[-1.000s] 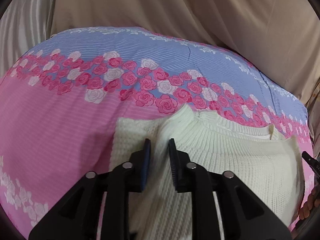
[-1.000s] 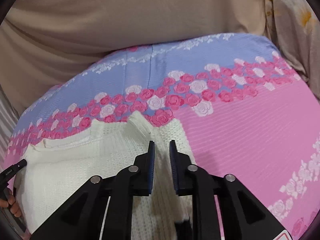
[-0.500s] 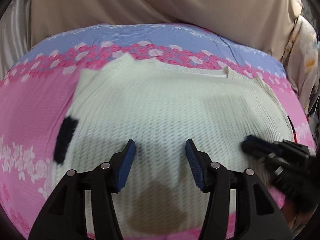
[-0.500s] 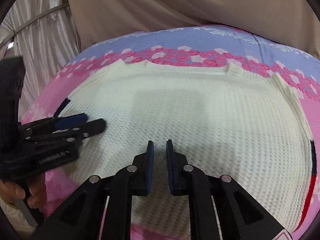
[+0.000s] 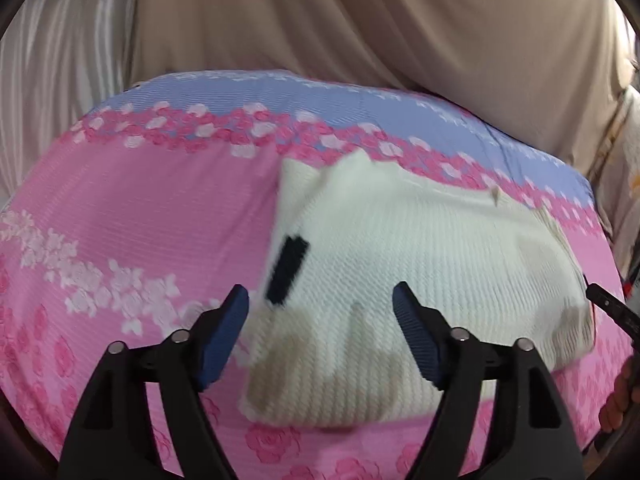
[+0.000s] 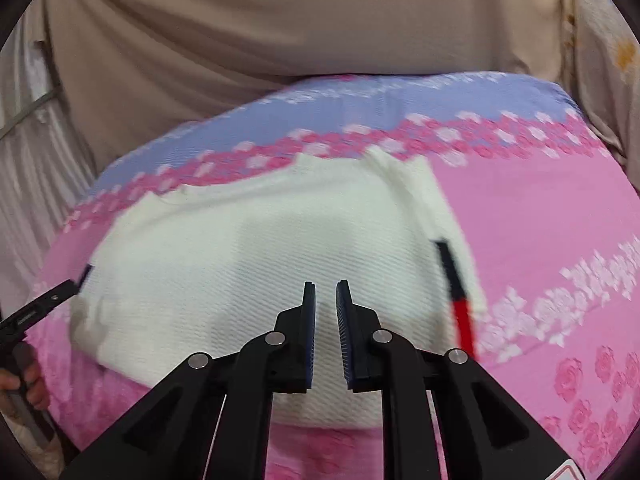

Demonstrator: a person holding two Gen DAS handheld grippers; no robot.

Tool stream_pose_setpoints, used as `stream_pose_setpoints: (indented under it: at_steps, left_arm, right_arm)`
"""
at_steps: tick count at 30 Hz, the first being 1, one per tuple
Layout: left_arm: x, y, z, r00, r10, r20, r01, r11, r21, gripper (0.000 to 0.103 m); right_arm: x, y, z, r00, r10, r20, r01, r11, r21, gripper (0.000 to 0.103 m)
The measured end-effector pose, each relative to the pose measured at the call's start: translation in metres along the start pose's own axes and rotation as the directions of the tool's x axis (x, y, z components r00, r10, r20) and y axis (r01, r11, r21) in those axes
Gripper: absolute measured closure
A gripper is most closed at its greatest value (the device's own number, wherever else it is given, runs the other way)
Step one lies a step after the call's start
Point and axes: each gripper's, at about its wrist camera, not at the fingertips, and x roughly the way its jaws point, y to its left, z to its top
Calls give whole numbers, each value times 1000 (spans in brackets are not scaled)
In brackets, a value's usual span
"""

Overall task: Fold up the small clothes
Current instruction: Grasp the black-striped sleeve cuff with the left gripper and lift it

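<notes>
A cream knitted sweater (image 5: 420, 264) lies folded flat on a pink and blue flowered bedspread (image 5: 132, 216). It has a black patch near its left edge. In the right wrist view the sweater (image 6: 248, 264) shows a black and red stripe at its right edge. My left gripper (image 5: 320, 320) is wide open and empty, held above the sweater's near left corner. My right gripper (image 6: 325, 312) is above the sweater's near middle, jaws close with a narrow gap, nothing between them.
Beige draped cloth (image 5: 400, 20) hangs behind the bed. A pale curtain (image 5: 60, 80) hangs at the far left. A floral cloth (image 6: 600, 40) is at the far right. The bedspread's near edge curves down below the grippers.
Both grippers let go of the sweater's folded edge and drew back toward the near side. The left gripper opened wide and swung left. The sweater now lies flat, folded.
</notes>
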Motion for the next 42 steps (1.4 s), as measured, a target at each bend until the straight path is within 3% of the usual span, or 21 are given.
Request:
stream_pose_setpoints:
  at_steps: [4,8,10,13,21,24,31,37,39,42]
  left_arm:
    - [20,20,12,998,-37,-50,31,991,-128,29]
    - [48,33,14,995,27,-100,-44,984,-175,29]
    - [60,36,13,991,32,-128,-56,981,-186,29]
    - [72,37,9,990,21,-140,-49,980,-194,23]
    - [82,22,16,990,56,-127,-75,987,-145,21]
    - [83,15,17,991,39,-126,-57,989,-138,31]
    - [73,0,23,995,-23,-97,10,991,-131,74]
    - [32,-43,41,992,-128,-6,128,991,-41,80]
    - [17,-68,47,985,-173,22,173,985,10,80]
    - [2,-110,52,967,-252,36,248,964,95,81]
  right_arm:
    - [34,60,19,994,104,-36,-107,988,-112,88]
    - [81,92,18,984,108,-139,-128,981,-148,88]
    - [103,95,14,980,82,-182,-111,982,-153,88]
    - [104,95,11,982,85,-166,-112,980,-162,88]
    - [101,91,7,984,102,-148,-124,980,-153,88]
    - [100,95,4,988,84,-132,-106,980,-171,87]
    - [100,97,5,988,93,-126,-114,980,-164,86]
    - [92,90,8,980,152,-129,-167,978,-122,76]
    - [80,81,8,976,184,-117,-195,977,-85,66]
    - [52,57,6,982,177,-61,-180,983,-49,63]
